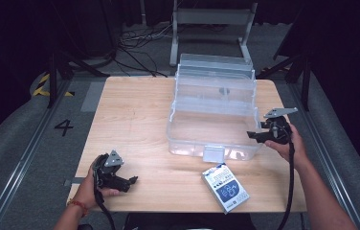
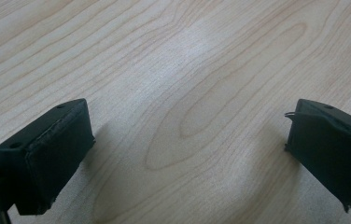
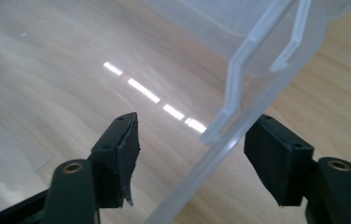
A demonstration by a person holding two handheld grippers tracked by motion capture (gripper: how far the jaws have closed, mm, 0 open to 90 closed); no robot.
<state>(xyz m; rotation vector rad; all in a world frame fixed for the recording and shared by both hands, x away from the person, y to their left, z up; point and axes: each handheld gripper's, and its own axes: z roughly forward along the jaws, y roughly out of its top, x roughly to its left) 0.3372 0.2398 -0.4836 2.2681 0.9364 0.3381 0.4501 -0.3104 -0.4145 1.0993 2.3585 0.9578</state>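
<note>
Clear plastic box [image 1: 212, 127] — lid raised, standing toward the far right of the wooden surface [image 1: 135, 120]. My right gripper [image 1: 254, 136] straddles its right wall, jaws parted on either side of the rim [image 3: 220, 140], pads not touching. My left gripper [image 1: 129, 182] rests spread over bare wood at near left. Blue-and-white carton [image 1: 224, 187] — lying just before the box.

A: Setting?
B: Lab or recording studio. Black curtains [image 1: 341, 43] all round, grey floor [image 1: 20, 139] with a painted number 4 [image 1: 63, 127], hazard tape [image 1: 41, 85], loose cables [image 1: 140, 40].
A: Furniture?
B: One plain wooden tabletop [image 1: 130, 115], metal frame [image 1: 211, 19] behind.
</note>
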